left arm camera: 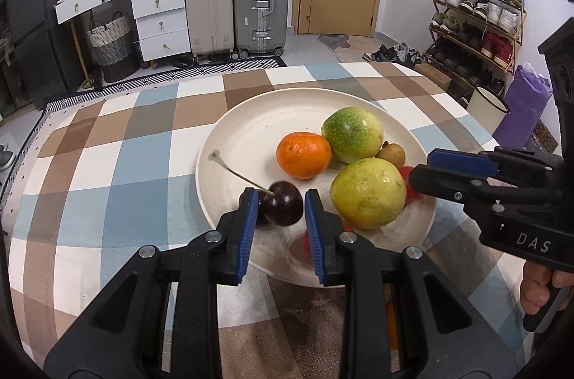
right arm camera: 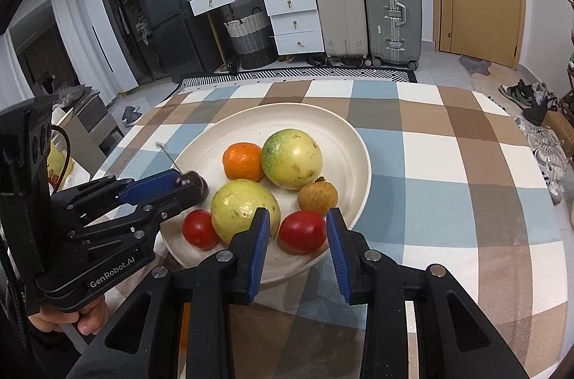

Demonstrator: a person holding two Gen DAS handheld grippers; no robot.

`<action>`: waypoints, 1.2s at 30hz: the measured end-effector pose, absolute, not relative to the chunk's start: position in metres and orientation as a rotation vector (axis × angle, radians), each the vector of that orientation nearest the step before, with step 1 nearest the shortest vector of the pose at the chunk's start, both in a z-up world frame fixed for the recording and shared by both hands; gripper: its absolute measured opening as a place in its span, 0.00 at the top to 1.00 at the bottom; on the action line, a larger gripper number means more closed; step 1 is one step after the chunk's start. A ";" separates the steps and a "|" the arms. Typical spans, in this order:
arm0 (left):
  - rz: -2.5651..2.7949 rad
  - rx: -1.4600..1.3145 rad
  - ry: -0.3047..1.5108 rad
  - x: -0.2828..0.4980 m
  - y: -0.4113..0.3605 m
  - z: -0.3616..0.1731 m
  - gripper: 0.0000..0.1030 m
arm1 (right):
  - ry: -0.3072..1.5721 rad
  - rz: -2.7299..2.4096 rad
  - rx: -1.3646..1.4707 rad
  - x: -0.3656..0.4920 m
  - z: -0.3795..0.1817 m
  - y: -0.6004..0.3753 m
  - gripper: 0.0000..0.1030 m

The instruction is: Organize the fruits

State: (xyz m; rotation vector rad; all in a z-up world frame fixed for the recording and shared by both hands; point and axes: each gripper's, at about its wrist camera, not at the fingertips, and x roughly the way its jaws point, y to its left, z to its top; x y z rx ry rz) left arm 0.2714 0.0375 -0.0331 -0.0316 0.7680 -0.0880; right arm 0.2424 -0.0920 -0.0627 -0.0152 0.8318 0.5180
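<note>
Left gripper (left arm camera: pixel 281 203) jaws apart around the cherry (left arm camera: pixel 281 207) on the plate (right arm camera: pixel 353 135), not clamped. Right gripper (right arm camera: pixel 298 230) apart around 1 tomato (right arm camera: pixel 302 231). Step: grasping. Next: gentle closure on both.

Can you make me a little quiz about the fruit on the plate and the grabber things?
1. True or false: the cherry sits between the left hand-held gripper's blue pads.
2. How many red tomatoes lie on the plate?
3. Which fruit is the right hand-held gripper around: A orange, B tomato, C cherry?

Key: 1 true. 2 two. 3 B.
</note>
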 end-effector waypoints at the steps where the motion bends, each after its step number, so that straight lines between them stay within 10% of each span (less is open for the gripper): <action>1: -0.089 -0.030 0.768 0.272 0.036 -0.033 0.77 | 0.829 0.516 -0.014 0.243 -0.062 -0.092 0.66; 5: -0.081 -0.019 0.764 0.270 0.033 -0.028 0.72 | 0.817 0.516 0.003 0.241 -0.055 -0.096 0.55; 11: -0.061 -0.054 0.760 0.256 0.042 -0.017 0.31 | 0.793 0.518 -0.003 0.231 -0.046 -0.099 0.32; 21: -0.030 -0.058 0.716 0.209 0.050 0.000 0.01 | 0.766 0.552 0.020 0.207 -0.033 -0.114 0.02; 36: -0.024 -0.039 0.735 0.166 0.042 -0.007 0.01 | 0.813 0.578 -0.044 0.179 -0.052 -0.116 0.01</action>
